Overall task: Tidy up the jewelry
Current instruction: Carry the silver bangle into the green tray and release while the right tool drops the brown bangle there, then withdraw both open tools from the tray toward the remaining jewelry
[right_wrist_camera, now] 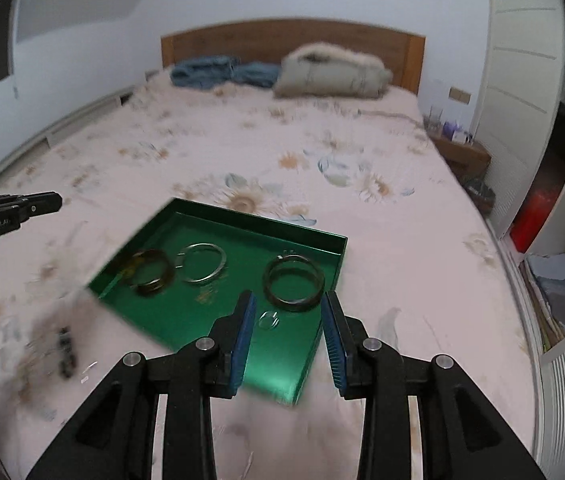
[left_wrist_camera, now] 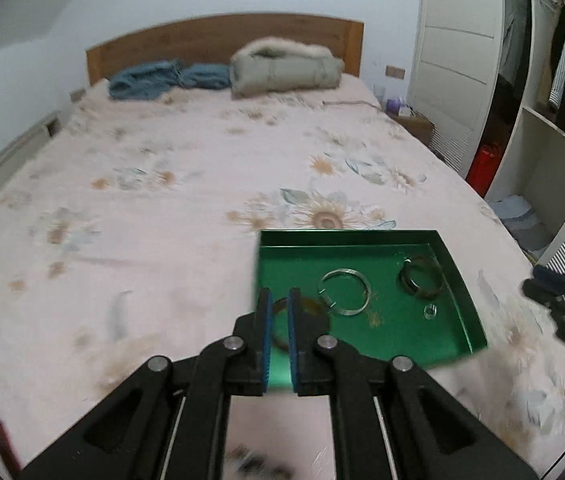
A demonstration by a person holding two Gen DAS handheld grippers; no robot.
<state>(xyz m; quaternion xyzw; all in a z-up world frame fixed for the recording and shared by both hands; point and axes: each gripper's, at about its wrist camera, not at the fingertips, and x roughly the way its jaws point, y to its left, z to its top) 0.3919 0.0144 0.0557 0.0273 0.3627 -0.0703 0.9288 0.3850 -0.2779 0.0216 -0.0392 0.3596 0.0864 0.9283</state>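
A shallow, square green tray (right_wrist_camera: 242,360) with a glossy floor is seen on the bed (right_wrist_camera: 242,152) – its pink sheet printed with flowers – and holds, from left to right, an amber translucent bangle (right_wrist_camera: 150,272), a thin silver hoop (right_wrist_camera: 201,268), a small clear ring (right_wrist_camera: 268,319) and a dark bangle (right_wrist_camera: 293,283). The left gripper (left_wrist_camera: 280,332) is held nearly closed with nothing gripped, while the right gripper (right_wrist_camera: 288,332) is parted and empty above the tray's near edge.

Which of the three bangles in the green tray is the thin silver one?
The middle bangle, lying between the other two. It is a thin, bright silver hoop; the amber bangle and the dark bangle are thicker bands.
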